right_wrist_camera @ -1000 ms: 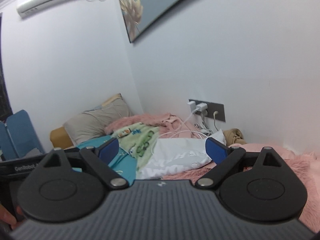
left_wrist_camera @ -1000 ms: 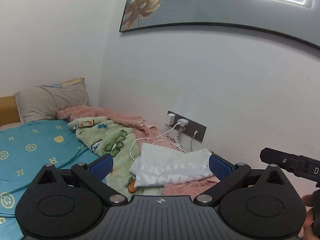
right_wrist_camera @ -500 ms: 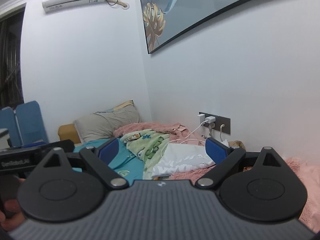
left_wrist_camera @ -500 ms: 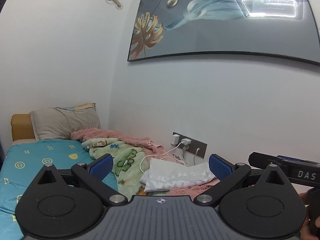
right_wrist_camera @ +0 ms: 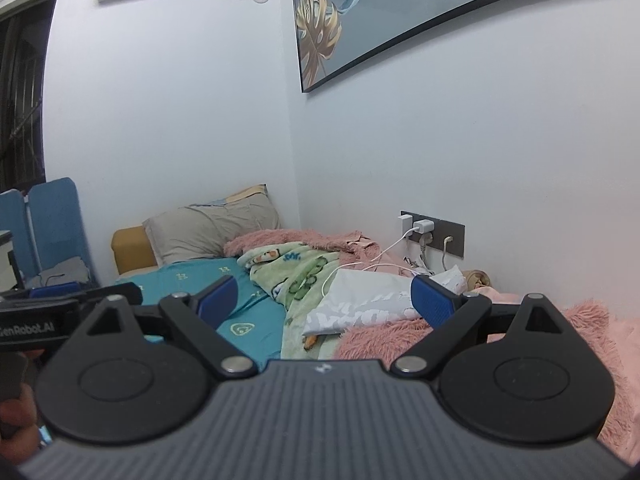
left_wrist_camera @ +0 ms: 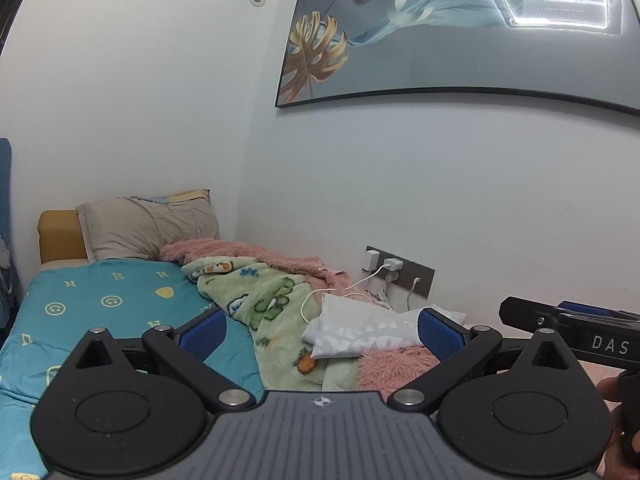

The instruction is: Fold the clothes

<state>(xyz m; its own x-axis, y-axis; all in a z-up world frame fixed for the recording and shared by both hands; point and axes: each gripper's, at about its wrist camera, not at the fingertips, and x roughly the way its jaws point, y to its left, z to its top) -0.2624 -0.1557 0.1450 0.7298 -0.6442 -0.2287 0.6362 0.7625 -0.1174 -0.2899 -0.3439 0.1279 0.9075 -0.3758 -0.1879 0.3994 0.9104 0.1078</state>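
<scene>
Folded white garment with grey lettering lies far across the bed by the wall, on a fluffy pink blanket.

Left gripper and right gripper both hang above the bed with blue-padded jaws wide, empty, well apart from the garment. A green cartoon-print blanket bunches to its left over the teal smiley-face sheet; white charging cables trail across it from the dark wall socket panel. A grey pillow sits far left.

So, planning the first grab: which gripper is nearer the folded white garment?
Neither clearly. The left gripper and right gripper, both open, hang back from the white garment side by side, touching nothing.
</scene>
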